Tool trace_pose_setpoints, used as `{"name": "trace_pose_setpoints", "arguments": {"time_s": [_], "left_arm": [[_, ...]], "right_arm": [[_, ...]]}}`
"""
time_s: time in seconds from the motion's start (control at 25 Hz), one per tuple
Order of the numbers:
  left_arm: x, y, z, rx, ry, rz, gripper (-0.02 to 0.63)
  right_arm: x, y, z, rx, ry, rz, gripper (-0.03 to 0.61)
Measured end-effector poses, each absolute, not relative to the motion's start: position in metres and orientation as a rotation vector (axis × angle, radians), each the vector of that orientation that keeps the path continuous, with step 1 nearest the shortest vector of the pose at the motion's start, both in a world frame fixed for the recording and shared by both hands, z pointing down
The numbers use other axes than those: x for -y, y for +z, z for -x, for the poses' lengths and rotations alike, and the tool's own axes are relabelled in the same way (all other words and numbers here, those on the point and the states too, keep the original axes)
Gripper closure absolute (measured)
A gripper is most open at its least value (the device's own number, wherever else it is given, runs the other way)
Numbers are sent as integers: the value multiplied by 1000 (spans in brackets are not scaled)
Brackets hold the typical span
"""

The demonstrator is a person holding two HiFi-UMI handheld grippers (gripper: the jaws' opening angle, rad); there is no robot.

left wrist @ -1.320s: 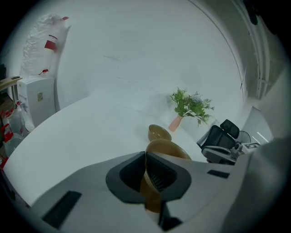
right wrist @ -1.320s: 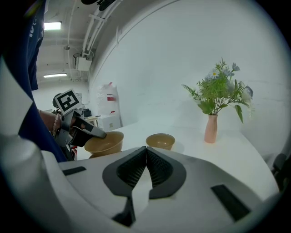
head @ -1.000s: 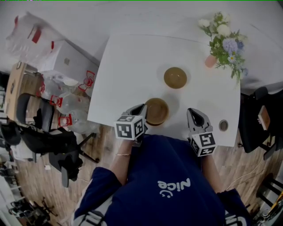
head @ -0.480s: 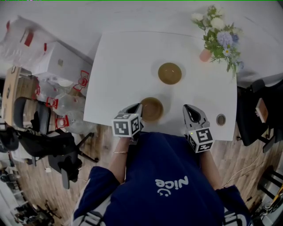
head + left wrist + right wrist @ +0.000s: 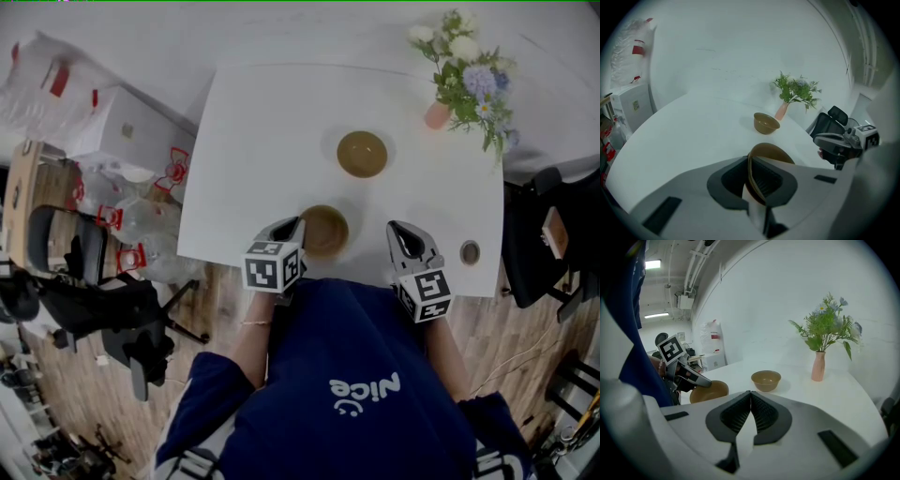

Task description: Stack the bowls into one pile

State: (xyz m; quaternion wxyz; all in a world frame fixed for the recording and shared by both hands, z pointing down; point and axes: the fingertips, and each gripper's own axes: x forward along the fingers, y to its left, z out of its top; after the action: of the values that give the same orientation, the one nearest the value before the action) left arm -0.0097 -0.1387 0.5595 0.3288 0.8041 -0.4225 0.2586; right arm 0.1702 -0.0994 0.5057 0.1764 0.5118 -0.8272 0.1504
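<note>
Two brown bowls are on the white table (image 5: 253, 141). The far bowl (image 5: 362, 154) (image 5: 766, 123) (image 5: 766, 379) stands alone near the table's middle. The near bowl (image 5: 324, 230) (image 5: 774, 152) (image 5: 708, 391) is at the front edge, and my left gripper (image 5: 289, 232) (image 5: 751, 161) is shut on its left rim. I cannot tell whether this bowl rests on the table or hangs just above it. My right gripper (image 5: 403, 234) (image 5: 750, 393) hovers to the right of the near bowl, shut with nothing between its jaws.
A pink vase of flowers (image 5: 437, 114) (image 5: 818, 366) stands at the table's far right corner. A small round dark object (image 5: 470, 252) lies near the front right edge. Office chairs (image 5: 103, 300), a white box (image 5: 131, 127) and bags crowd the floor on the left.
The head view shifted a little early on. Both grippers and both bowls keep about the same places, with the left gripper still holding the near bowl's rim.
</note>
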Motion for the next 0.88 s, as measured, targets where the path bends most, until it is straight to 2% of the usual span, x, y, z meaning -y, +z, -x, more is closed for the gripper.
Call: {"name": "trace_pose_setpoints", "arguments": {"time_s": [0.52, 0.88], "left_arm": [[144, 544, 13, 1144, 643, -2178, 583], [149, 528, 14, 1145, 585, -2220, 552]], "right_arm": [[100, 508, -160, 2333, 410, -1409, 555], [108, 506, -162, 2333, 462, -1449, 555]]}}
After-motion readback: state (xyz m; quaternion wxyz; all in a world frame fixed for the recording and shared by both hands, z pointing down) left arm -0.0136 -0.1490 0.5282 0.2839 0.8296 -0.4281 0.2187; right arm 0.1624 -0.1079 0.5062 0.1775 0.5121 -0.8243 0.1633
